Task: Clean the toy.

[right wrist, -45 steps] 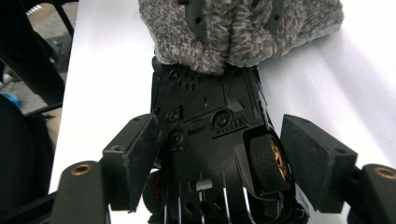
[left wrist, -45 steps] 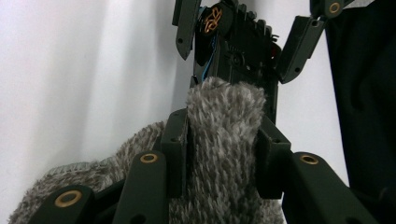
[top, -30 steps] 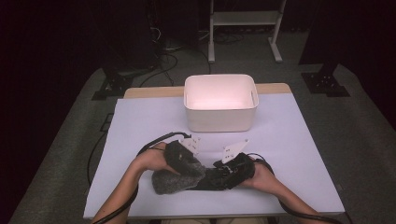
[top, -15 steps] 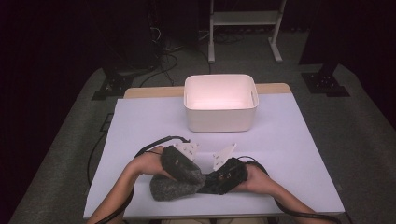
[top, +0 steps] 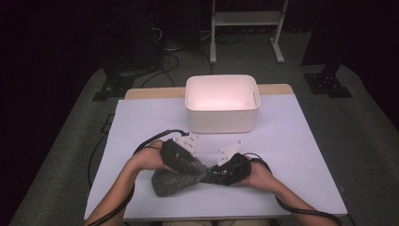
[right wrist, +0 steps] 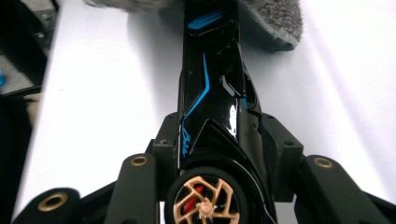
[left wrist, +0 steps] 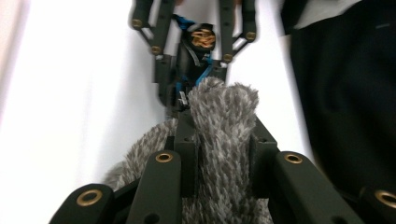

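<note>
Grey fuzzy cloth (left wrist: 219,140) we now pinch tighter in our left gripper (left wrist: 223,154), its jaws just closing; our right gripper (right wrist: 219,154), narrowing too, clamps the black toy car (right wrist: 212,102).

The table (top: 141,122) carries one white bin (top: 221,104), standing near its far edge at the middle. One grey fuzzy cloth (top: 176,176) lies near the front edge, left of centre. One black toy car (right wrist: 212,98) with blue stripes sits just beside the cloth on its right; one gold-spoked wheel (right wrist: 204,199) of it shows in the right gripper view. Two grippers work at the front edge: the left gripper (left wrist: 223,140) and the right gripper (right wrist: 215,158). Two forearms come in over that edge. One white frame (top: 247,28) stands on the floor beyond the table's far edge.
</note>
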